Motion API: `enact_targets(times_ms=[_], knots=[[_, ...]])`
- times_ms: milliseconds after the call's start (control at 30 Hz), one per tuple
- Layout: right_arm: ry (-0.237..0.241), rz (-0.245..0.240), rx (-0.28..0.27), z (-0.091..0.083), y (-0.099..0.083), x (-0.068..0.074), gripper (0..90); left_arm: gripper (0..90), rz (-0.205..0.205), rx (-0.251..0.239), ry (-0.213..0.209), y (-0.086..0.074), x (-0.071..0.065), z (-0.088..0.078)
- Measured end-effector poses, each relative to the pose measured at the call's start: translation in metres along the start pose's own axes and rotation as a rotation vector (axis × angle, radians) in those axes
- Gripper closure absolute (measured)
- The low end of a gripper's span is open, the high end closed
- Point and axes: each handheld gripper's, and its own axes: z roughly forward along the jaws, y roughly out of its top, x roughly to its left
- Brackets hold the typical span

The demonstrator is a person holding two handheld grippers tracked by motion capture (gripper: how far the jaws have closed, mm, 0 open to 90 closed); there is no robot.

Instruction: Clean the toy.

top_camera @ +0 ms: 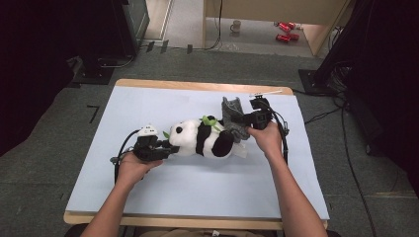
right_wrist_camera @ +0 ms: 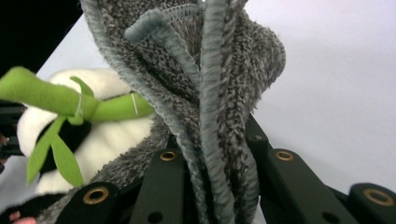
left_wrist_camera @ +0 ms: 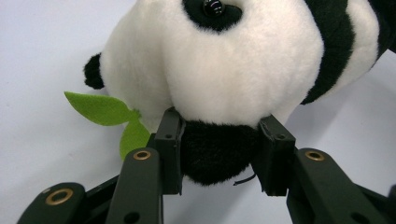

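The panda (top_camera: 202, 138) lies on its side near the middle of the bench (top_camera: 148, 197), head toward the left edge, feet toward the right. A green stalk (top_camera: 211, 122) with leaves rests across its chest; in the right gripper view the stalk (right_wrist_camera: 70, 100) crosses the white belly. A green leaf (left_wrist_camera: 100, 108) also sticks out beside the head.

The left gripper (top_camera: 165, 149) sits at the head end. In the left gripper view its jaws pinch a black ear (left_wrist_camera: 217, 156) of the panda (left_wrist_camera: 210, 70), pads pressed into the plush on both sides.

The right gripper (top_camera: 241, 120) is at the feet end, nearer the far edge. Its jaws are clamped on a bunched grey cloth (right_wrist_camera: 210, 93), folds standing up between them. The cloth (top_camera: 232, 116) touches the panda's legs.

The bench carries a pale blue sheet (top_camera: 148, 106).
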Motion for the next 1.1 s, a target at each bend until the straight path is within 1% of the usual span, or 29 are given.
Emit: enact_targets(times_ms=[67, 100, 200, 267, 333, 400, 500, 567, 633, 700, 767, 800, 900, 967, 1000, 1100], knots=[[0.000, 0.011, -0.005, -0.002, -0.003, -0.003, 76.6, 60.0, -0.004, -0.001, 0.002, 0.000, 0.000, 0.000], [0.008, 0.022, -0.010, -0.002, -0.006, -0.004, 76.6, 59.9, -0.003, 0.000, 0.002, 0.000, -0.001, 0.000], [0.026, 0.033, -0.026, -0.001, -0.012, -0.008, 76.6, 59.8, -0.002, -0.001, 0.002, 0.000, -0.001, 0.000], [0.022, 0.027, -0.025, -0.002, -0.014, -0.009, 76.7, 59.7, -0.003, -0.002, 0.001, 0.000, 0.000, 0.000], [0.007, 0.029, -0.015, -0.002, -0.018, -0.013, 76.7, 59.7, -0.005, -0.003, 0.000, -0.001, 0.000, 0.000], [-0.005, 0.034, -0.002, -0.003, -0.021, -0.017, 76.7, 59.7, -0.006, -0.004, -0.001, -0.001, 0.000, 0.000], [-0.011, 0.058, 0.016, -0.004, -0.026, -0.025, 76.8, 59.8, -0.005, -0.001, -0.001, -0.001, 0.000, 0.000], [-0.016, 0.062, 0.011, -0.007, -0.026, -0.028, 76.8, 59.7, -0.003, 0.000, 0.002, -0.002, -0.001, 0.000], [-0.016, 0.056, -0.002, -0.013, -0.026, -0.026, 76.8, 59.7, 0.010, 0.002, 0.010, -0.004, -0.002, 0.000], [-0.012, 0.044, -0.025, -0.019, -0.024, -0.025, 76.8, 59.7, 0.010, 0.005, 0.013, -0.004, -0.003, -0.001], [-0.012, 0.043, -0.030, -0.023, -0.021, -0.024, 76.8, 59.6, 0.007, 0.003, 0.013, -0.005, -0.003, -0.001], [-0.012, 0.036, -0.041, -0.028, -0.019, -0.023, 76.8, 59.6, 0.007, 0.001, 0.013, -0.005, -0.003, -0.001], [0.005, 0.024, -0.073, -0.036, -0.013, -0.020, 76.8, 59.5, 0.009, -0.001, 0.016, -0.007, -0.004, -0.001], [0.018, 0.021, -0.083, -0.039, -0.009, -0.018, 76.8, 59.5, 0.010, -0.005, 0.019, -0.008, -0.005, -0.001], [0.022, 0.011, -0.083, -0.039, -0.007, -0.016, 76.8, 59.4, 0.010, -0.007, 0.019, -0.008, -0.005, -0.001], [0.041, -0.010, -0.085, -0.035, 0.000, -0.008, 76.8, 59.4, 0.009, -0.011, 0.019, -0.008, -0.005, 0.000]])
